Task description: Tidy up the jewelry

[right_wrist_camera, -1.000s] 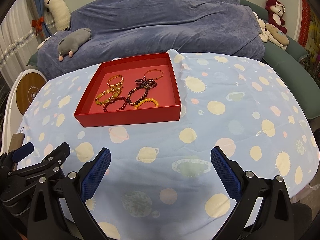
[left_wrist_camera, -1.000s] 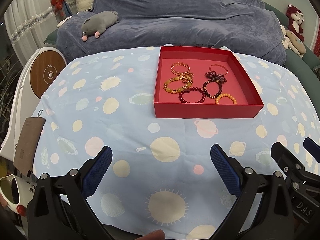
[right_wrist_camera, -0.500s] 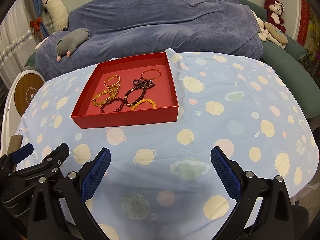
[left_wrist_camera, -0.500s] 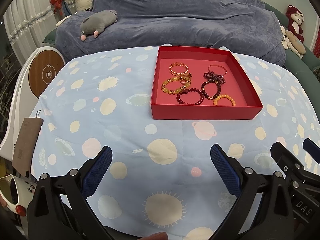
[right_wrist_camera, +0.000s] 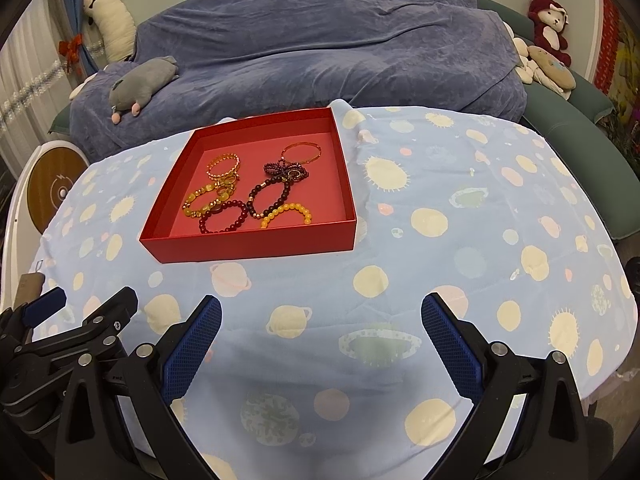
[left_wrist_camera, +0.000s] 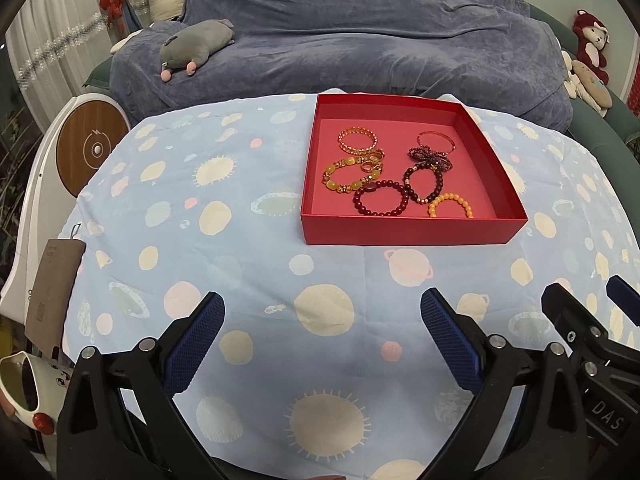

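A shallow red box [left_wrist_camera: 408, 230] [right_wrist_camera: 256, 246] sits on a table under a light blue planet-print cloth. Inside lie several bracelets: a gold chain one [left_wrist_camera: 357, 140], a yellow bead one [left_wrist_camera: 344, 176], a dark red bead one [left_wrist_camera: 380, 199], an orange bead one [left_wrist_camera: 450, 205], a thin gold bangle [right_wrist_camera: 301, 152] and a dark purple cluster [right_wrist_camera: 286, 170]. My left gripper [left_wrist_camera: 322, 322] is open above the near cloth, well short of the box. My right gripper [right_wrist_camera: 322, 322] is open too, near and right of the box. Both are empty.
Behind the table stands a sofa under a blue-grey cover [left_wrist_camera: 360, 36] with a grey plush toy [left_wrist_camera: 196, 46]. More plush toys [right_wrist_camera: 548, 20] sit at the far right. A white unit with a round wooden disc [left_wrist_camera: 94, 148] stands left of the table.
Both views have shifted slightly: the red box sits a little nearer and lower in the left wrist view. The grippers stay open and nothing in the box has moved.
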`<state>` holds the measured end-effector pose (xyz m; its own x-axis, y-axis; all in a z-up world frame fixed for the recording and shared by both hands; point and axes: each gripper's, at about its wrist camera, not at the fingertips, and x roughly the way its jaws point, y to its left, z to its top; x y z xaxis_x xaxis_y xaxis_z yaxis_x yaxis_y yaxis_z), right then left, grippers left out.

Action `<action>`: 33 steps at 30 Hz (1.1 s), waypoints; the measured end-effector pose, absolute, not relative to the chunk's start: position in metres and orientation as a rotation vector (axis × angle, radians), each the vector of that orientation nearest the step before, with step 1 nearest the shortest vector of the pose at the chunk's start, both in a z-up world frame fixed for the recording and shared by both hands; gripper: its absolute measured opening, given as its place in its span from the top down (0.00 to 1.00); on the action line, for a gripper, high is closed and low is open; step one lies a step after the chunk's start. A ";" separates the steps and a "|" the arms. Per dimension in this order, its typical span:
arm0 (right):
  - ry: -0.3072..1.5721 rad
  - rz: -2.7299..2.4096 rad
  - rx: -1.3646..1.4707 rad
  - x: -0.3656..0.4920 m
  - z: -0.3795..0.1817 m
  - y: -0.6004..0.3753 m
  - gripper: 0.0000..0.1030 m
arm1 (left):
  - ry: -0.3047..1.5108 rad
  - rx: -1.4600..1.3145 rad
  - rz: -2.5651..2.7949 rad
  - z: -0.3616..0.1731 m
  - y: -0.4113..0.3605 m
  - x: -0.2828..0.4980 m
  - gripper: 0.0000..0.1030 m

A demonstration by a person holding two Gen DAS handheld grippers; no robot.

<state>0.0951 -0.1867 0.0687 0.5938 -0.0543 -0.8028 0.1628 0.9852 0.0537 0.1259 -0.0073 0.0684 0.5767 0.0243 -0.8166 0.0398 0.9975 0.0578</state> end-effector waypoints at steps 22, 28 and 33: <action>0.937 -0.126 0.133 0.102 0.066 -0.186 0.06 | 0.962 0.083 0.005 0.065 -0.008 0.131 0.09; 0.937 -0.125 0.131 0.102 0.066 -0.186 0.06 | 0.962 0.083 0.004 0.065 -0.008 0.132 0.09; 0.939 -0.124 0.129 0.103 0.065 -0.185 0.06 | 0.964 0.083 0.007 0.065 -0.007 0.133 0.09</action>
